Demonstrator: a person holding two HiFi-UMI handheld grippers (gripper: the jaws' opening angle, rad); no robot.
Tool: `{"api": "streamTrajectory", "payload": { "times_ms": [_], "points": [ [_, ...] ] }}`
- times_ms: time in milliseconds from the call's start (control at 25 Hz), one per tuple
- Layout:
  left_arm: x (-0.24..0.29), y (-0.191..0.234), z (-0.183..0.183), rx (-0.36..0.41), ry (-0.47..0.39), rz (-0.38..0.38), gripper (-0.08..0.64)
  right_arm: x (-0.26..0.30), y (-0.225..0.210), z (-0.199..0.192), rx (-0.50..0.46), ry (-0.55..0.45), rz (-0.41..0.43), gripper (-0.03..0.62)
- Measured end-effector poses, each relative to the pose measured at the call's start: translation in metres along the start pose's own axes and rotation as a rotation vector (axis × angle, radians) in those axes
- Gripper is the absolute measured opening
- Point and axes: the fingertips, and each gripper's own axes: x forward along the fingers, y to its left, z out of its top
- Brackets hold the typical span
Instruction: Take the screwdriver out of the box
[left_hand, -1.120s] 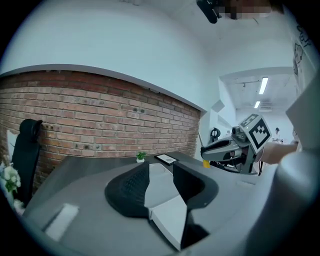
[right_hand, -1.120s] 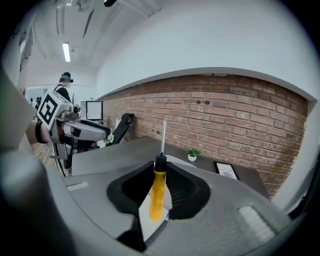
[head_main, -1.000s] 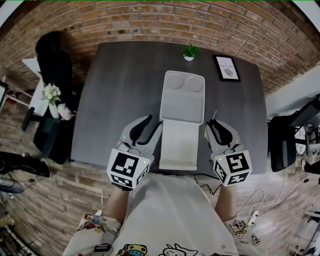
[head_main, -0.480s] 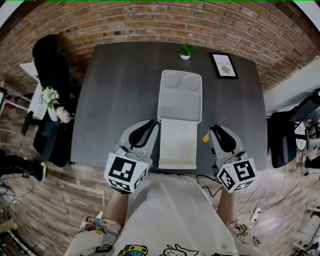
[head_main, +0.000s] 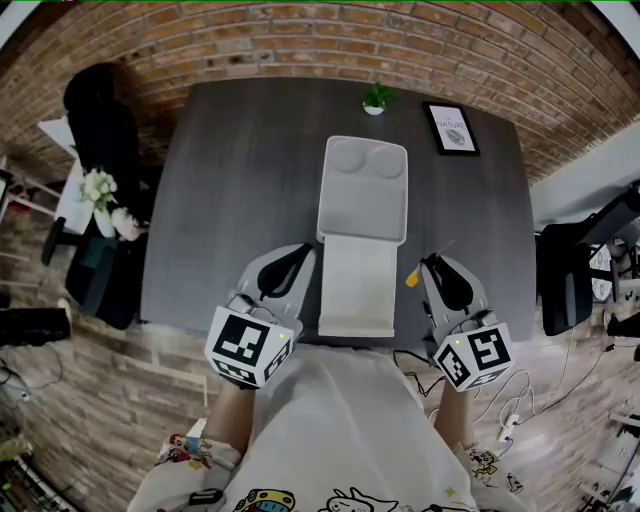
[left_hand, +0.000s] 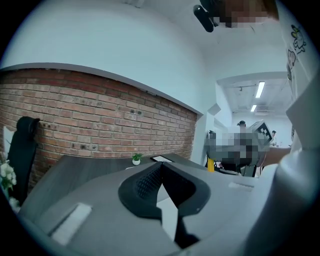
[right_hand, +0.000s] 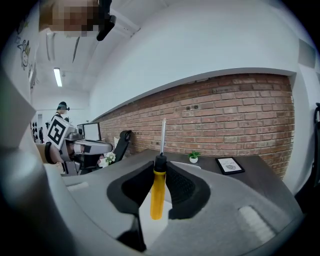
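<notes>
Screwdriver (right_hand: 157, 192) out of the box (head_main: 358, 290), clamped in the right hand-held gripper (right_hand: 159, 169).
Nearest the person, the left hand-held gripper (left_hand: 161, 169) had just closed its jaws on nothing, left of the box. The right one pinched the yellow handle near its top, with the steel shaft pointing up and away, and held it off the bench (head_main: 240, 180). The tool looked light and rigid. Its smooth plastic handle might swivel between the pads, so mid-handle seemed the soundest hold. Beyond, the white box lay open.
</notes>
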Motion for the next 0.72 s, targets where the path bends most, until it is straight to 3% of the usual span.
{"api": "streamTrajectory", "payload": {
  "times_ms": [720],
  "points": [
    [0.001, 0.0043, -0.0105, -0.01, 0.023, 0.017, 0.015, 0.0022, -0.0023, -0.0054, 0.001, 0.011, -0.005, 0.078]
  ]
}}
